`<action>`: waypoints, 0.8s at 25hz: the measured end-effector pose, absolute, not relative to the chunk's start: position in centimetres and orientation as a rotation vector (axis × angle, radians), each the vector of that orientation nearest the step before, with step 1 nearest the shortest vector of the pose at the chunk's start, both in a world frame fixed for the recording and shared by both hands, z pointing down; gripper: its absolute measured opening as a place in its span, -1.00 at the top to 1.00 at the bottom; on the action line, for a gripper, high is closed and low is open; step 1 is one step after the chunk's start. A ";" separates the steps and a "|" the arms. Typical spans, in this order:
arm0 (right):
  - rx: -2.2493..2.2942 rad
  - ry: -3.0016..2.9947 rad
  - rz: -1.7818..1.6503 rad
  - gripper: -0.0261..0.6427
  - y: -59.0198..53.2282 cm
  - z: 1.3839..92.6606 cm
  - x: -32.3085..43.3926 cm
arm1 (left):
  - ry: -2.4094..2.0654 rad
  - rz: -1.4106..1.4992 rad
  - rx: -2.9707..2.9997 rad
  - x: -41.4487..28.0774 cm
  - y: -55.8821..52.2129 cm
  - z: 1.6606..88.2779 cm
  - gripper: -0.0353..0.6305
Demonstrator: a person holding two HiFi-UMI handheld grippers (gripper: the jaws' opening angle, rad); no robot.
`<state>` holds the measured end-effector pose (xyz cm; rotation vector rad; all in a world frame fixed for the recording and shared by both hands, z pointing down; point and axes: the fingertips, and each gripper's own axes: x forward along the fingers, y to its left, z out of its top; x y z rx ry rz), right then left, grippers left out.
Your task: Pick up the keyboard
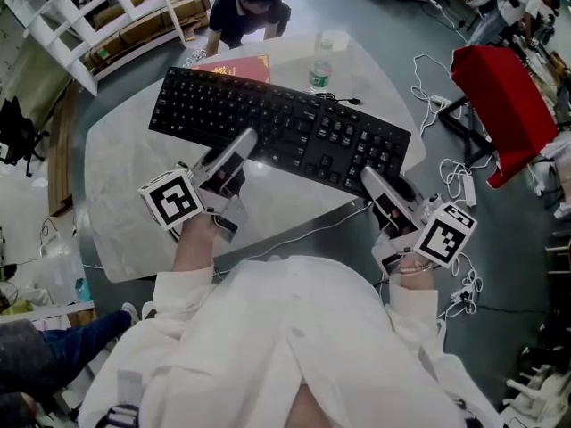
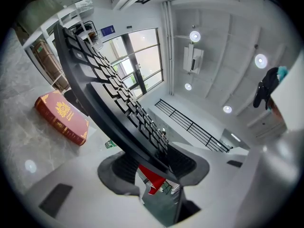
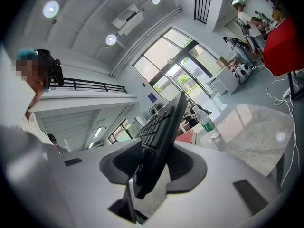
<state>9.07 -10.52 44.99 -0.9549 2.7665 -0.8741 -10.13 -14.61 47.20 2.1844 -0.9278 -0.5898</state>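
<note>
A black full-size keyboard (image 1: 277,123) is held over the marble table (image 1: 125,176), gripped at its near long edge at two places. My left gripper (image 1: 248,141) is shut on that edge left of the middle. My right gripper (image 1: 370,178) is shut on it near the right end. In the left gripper view the keyboard (image 2: 109,89) runs slanted away from the left gripper (image 2: 154,163), with both pads on it. In the right gripper view the keyboard (image 3: 161,132) stands edge-on inside the right gripper (image 3: 152,167). Its underside is hidden.
A red book (image 1: 236,68) lies behind the keyboard, partly covered by it, and shows as a red book (image 2: 61,118) beneath it. A water bottle (image 1: 320,71) stands at the back. A person (image 1: 250,7) sits beyond the table. A red chair (image 1: 504,105) and loose cables (image 1: 446,176) are on the right.
</note>
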 end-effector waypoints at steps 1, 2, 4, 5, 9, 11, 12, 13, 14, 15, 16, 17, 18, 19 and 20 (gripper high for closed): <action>-0.956 2.769 -0.870 0.48 -10.5 45.0 9.0 | -0.914 -0.598 2.183 -10.0 -14.6 47.2 0.34; -0.959 2.769 -0.868 0.48 -10.5 45.0 9.1 | -0.894 -0.607 2.179 -9.8 -14.5 47.3 0.34; -0.966 2.765 -0.870 0.48 -10.5 45.1 9.1 | -0.883 -0.607 2.180 -9.7 -14.6 47.3 0.34; -0.968 2.764 -0.874 0.48 -10.4 45.1 9.1 | -0.889 -0.599 2.183 -9.8 -14.6 47.3 0.34; -0.972 2.761 -0.872 0.48 -10.5 45.0 9.0 | -0.866 -0.604 2.181 -9.6 -14.7 47.2 0.34; -0.974 2.759 -0.868 0.48 -10.5 45.0 9.0 | -0.855 -0.608 2.176 -9.6 -14.7 47.3 0.34; -0.976 2.759 -0.867 0.48 -10.5 45.0 9.0 | -0.854 -0.607 2.172 -9.6 -14.7 47.3 0.34; -0.977 2.759 -0.868 0.48 -10.5 45.0 9.0 | -0.855 -0.604 2.170 -9.6 -14.7 47.4 0.34; -0.977 2.760 -0.868 0.48 -10.4 45.1 9.0 | -0.856 -0.602 2.169 -9.6 -14.7 47.5 0.34; -0.976 2.762 -0.868 0.48 -10.4 45.1 8.9 | -0.857 -0.601 2.170 -9.7 -14.7 47.5 0.34; -0.977 2.763 -0.867 0.48 -10.4 45.1 8.9 | -0.856 -0.602 2.172 -9.7 -14.7 47.4 0.34; -0.978 2.764 -0.865 0.48 -10.4 45.0 8.9 | -0.854 -0.604 2.173 -9.7 -14.7 47.4 0.34; -0.979 2.764 -0.863 0.48 -10.4 45.0 9.0 | -0.853 -0.605 2.173 -9.7 -14.7 47.3 0.34; -0.980 2.763 -0.862 0.48 -10.4 44.9 9.0 | -0.853 -0.606 2.172 -9.6 -14.6 47.3 0.34; -0.981 2.763 -0.861 0.48 -10.3 44.9 9.0 | -0.852 -0.608 2.171 -9.6 -14.6 47.3 0.34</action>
